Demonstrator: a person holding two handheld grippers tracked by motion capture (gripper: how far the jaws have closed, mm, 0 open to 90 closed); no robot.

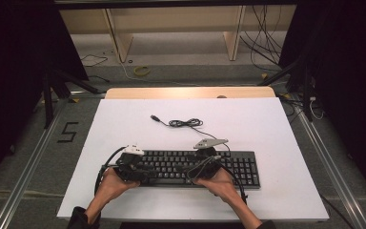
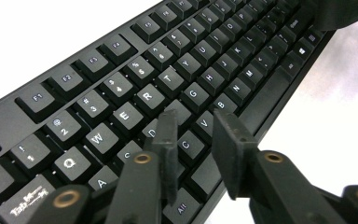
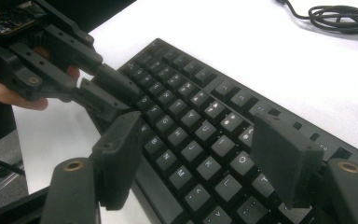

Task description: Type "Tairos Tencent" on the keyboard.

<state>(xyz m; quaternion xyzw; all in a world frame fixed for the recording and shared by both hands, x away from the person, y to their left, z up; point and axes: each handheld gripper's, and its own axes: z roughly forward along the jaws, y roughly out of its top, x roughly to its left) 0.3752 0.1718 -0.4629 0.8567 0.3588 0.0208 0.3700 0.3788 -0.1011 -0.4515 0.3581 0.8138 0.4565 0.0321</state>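
Note:
A black keyboard (image 1: 195, 167) lies flat on the white board (image 1: 267, 124) near its front edge. My left gripper (image 1: 136, 171) hovers over the keyboard's left end. In the left gripper view its jaws (image 2: 196, 119) stand a little apart above the letter keys (image 2: 168, 74), with nothing between them. My right gripper (image 1: 204, 166) is over the middle of the keyboard. In the right gripper view its jaws (image 3: 196, 126) stand wide apart above the keys (image 3: 191, 121). The left gripper (image 3: 102, 91) reaches in from the left there.
The keyboard's black cable (image 1: 185, 123) lies coiled on the board behind it, ending in a USB plug (image 1: 155, 117). A wooden table edge (image 1: 190, 92) shows beyond the board. Metal rails and a floor with loose cables surround the table.

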